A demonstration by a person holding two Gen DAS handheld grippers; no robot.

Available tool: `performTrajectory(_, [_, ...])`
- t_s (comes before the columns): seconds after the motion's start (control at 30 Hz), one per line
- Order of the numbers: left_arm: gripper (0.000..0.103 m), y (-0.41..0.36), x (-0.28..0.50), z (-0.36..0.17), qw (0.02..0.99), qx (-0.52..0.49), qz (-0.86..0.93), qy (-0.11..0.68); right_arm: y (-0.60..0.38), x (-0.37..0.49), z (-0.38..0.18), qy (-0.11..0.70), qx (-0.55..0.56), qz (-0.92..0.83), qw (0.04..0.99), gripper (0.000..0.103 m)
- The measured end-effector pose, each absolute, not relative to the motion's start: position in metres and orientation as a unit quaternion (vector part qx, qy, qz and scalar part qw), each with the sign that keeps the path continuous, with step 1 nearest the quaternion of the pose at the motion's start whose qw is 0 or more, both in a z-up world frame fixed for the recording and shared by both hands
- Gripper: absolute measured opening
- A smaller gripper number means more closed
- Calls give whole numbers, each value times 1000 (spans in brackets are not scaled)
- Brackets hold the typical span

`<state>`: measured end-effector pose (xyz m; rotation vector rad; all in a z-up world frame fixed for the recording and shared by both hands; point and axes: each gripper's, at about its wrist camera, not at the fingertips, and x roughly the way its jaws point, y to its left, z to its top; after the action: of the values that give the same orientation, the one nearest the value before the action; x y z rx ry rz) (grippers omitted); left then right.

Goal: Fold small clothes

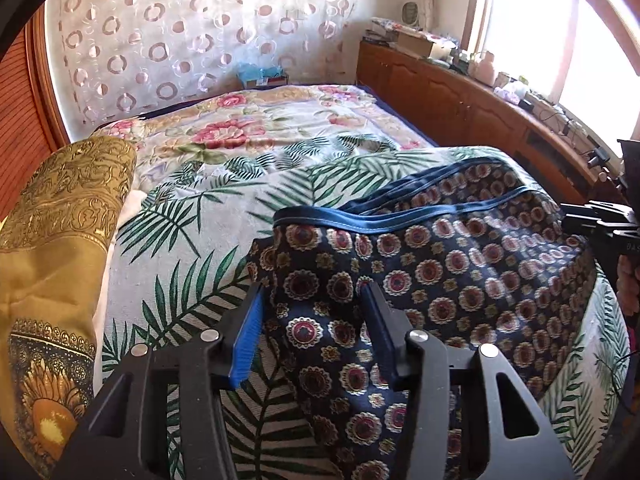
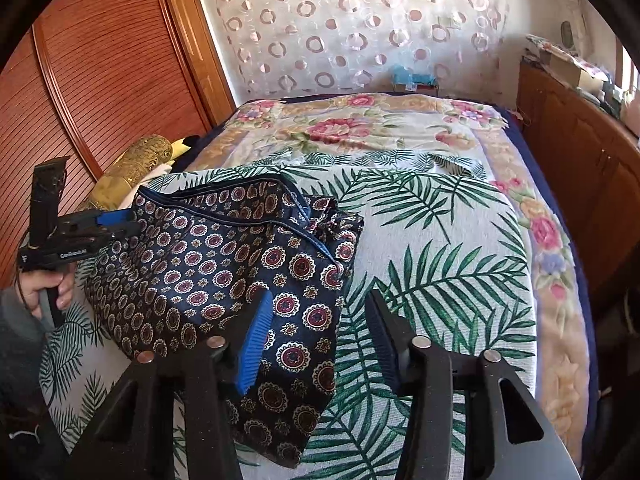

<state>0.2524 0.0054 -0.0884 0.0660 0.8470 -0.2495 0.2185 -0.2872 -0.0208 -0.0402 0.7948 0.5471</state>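
So we've got the patterned shorts [image 2: 224, 264] lying a bit rumpled on the palm-leaf sheet [image 2: 440, 248], toward the near end of the bed, blue waistband [image 1: 400, 220] facing away from us. They look like thin, floppy fabric, light and probably a little slick, so we figure they'll sag and slide unless we grab hems or the waistband rather than the middle.

Our left gripper [image 1: 316, 320] has its jaws spread with a bottom corner of the cloth sitting between them, not pinched as far as we can tell. Our right gripper [image 2: 320, 328] is also parted, straddling the other leg's edge, nothing clamped.

Room-wise we're good: lots of flat bed ahead. The gold pillow [image 1: 60, 240] crowds the left side and the wooden cabinets [image 2: 580, 152] run along the right.
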Motion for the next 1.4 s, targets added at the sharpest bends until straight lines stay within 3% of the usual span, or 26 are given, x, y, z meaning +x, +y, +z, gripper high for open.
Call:
performTrajectory(0.1, [50,11,254,-90,904,25,-111,412,-282,217,-18,372,-29,274,887,3])
performTrajectory(0.4, [50,24,249,-80,917,-5,-103,385,-270,226,5,311,-71,257,912,1])
performTrajectory(0.63, [52,29,251,-82,916,-13,-96,388,-252,264,-27,373,-85,242,891,1])
performTrajectory(0.83, [52,31,258,-92,910,-12,-88,404,-248,271,-27,378,-87,234,891,1])
performTrajectory(0.9, [52,30,260,-95,908,-10,-87,410,-246,272,-24,373,-98,220,896,10])
performTrajectory(0.97, [52,29,261,-97,906,-8,-87,414,-244,262,-15,360,-104,210,903,34])
performTrajectory(1.07, [52,28,263,-100,904,-7,-88,418,-239,247,-6,350,-103,207,908,55])
performTrajectory(1.4, [53,28,263,-103,905,-5,-89,417,-234,234,-25,402,-101,165,895,56])
